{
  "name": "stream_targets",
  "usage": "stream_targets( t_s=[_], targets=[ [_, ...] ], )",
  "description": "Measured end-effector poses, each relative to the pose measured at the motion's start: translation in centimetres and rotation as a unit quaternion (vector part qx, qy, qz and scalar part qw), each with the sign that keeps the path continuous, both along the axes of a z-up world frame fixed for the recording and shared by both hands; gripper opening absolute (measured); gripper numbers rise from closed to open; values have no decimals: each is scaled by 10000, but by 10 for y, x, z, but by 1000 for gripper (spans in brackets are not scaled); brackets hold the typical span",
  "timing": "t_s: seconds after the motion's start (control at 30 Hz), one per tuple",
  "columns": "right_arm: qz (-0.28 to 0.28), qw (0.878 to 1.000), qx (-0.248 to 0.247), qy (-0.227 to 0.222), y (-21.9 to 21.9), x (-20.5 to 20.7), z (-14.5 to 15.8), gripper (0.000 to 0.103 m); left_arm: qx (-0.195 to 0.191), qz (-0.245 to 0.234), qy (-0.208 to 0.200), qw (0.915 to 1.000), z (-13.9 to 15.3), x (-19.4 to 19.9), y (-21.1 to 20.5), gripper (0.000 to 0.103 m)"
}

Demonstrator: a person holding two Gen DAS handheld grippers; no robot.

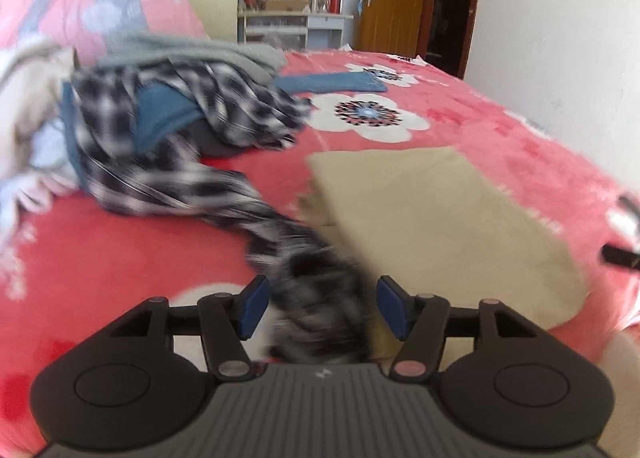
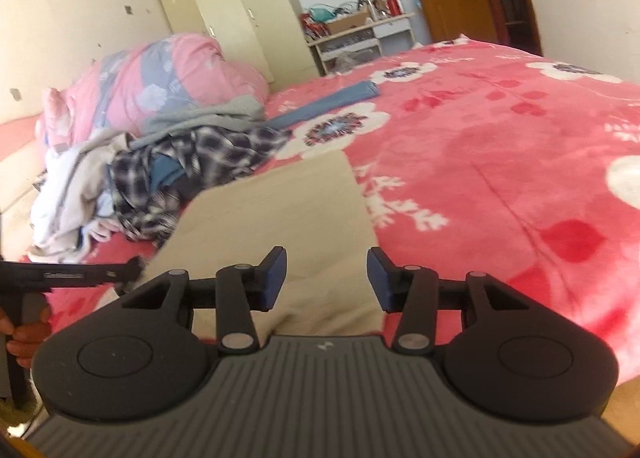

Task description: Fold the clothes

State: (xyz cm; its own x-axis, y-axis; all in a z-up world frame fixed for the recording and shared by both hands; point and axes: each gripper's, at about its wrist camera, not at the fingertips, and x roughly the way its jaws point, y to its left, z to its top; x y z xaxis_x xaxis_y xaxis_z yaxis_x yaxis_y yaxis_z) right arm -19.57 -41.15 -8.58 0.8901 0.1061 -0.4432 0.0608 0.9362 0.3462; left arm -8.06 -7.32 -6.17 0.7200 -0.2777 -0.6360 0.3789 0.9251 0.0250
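Left wrist view shows the left gripper (image 1: 320, 308) with jaws spread, a trailing end of the plaid shirt (image 1: 192, 130) lying between them, though blur hides whether the pads touch it. Just right of that shirt, the beige garment (image 1: 440, 218) lies flat and folded on the red floral bedspread (image 1: 500, 130). Over the beige garment, the right gripper (image 2: 326, 278) hangs released, gripping nothing. Beyond the beige garment, the heap of unfolded clothes (image 2: 120, 162) waits, so I judge one piece done and most left.
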Motion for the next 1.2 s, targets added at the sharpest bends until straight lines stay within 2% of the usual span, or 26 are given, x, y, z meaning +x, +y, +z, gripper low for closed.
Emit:
stream_targets(
  t_s=[0.07, 0.17, 0.27, 0.3, 0.37, 0.43, 0.5, 0.57, 0.6, 0.67, 0.7, 0.73, 0.77, 0.8, 0.87, 0.9, 1.07, 1.17, 1.2],
  targets=[
    [-11, 10000, -9, 75, 4, 0, -3, 45, 295, -92, -42, 9995, -8, 6, 3, 59],
    [-8, 9999, 30, 167, 11, 2, -8, 45, 261, -221, 19, 9994, -20, 20, 3, 57],
    [20, 9998, 2, 206, 20, 3, -6, 45, 112, -231, 106, 9996, -31, 33, 2, 31],
    [23, 9998, -39, 210, 22, 2, -4, 45, 43, -191, 100, 9998, -32, 35, 3, 14],
    [19, 9996, -149, 219, 26, 1, 1, 45, -89, -71, 24, 9999, -30, 37, 7, 8],
    [-16, 9993, -284, 228, 28, -2, 5, 46, 33, 204, -372, 9991, -16, 39, 16, 5],
    [-58, 9989, -404, 228, 29, -4, 9, 46, 305, 743, -1021, 9915, 9, 44, 35, 5],
    [-97, 9987, -449, 224, 29, -6, 11, 47, 537, 1595, -1597, 9727, 37, 52, 66, 6],
    [-108, 9987, -434, 236, 28, -6, 10, 47, 627, 2119, -1805, 9584, 51, 59, 85, 7],
    [-122, 9989, -377, 262, 28, -3, 6, 47, 881, 3003, -1915, 9303, 69, 71, 122, 21],
    [-117, 9990, -339, 274, 28, -2, 4, 47, 1099, 3188, -1810, 9239, 71, 76, 135, 41],
    [-105, 9991, -296, 285, 28, 0, 2, 47, 1254, 3202, -1641, 9246, 69, 78, 144, 55],
    [-74, 9992, -258, 297, 30, 2, -1, 47, 1363, 3176, -1454, 9270, 64, 77, 152, 57],
    [-33, 9993, -222, 308, 31, 4, -3, 47, 1346, 3087, -1244, 9333, 58, 73, 157, 58],
    [47, 9993, -191, 325, 36, 8, -6, 47, 1141, 2817, -788, 9494, 44, 61, 165, 60],
    [83, 9993, -177, 332, 37, 10, -7, 47, 1068, 2764, -602, 9532, 36, 54, 167, 60],
    [197, 9991, -192, 325, 43, 15, -5, 47, 982, 3115, -151, 9450, 11, 9, 181, 61],
    [201, 9992, -165, 287, 40, 14, -5, 48, 888, 3334, -88, 9385, 16, -14, 191, 61],
    [184, 9993, -140, 287, 38, 14, -5, 48, 830, 3334, -70, 9391, 19, -16, 191, 61]
  ],
)
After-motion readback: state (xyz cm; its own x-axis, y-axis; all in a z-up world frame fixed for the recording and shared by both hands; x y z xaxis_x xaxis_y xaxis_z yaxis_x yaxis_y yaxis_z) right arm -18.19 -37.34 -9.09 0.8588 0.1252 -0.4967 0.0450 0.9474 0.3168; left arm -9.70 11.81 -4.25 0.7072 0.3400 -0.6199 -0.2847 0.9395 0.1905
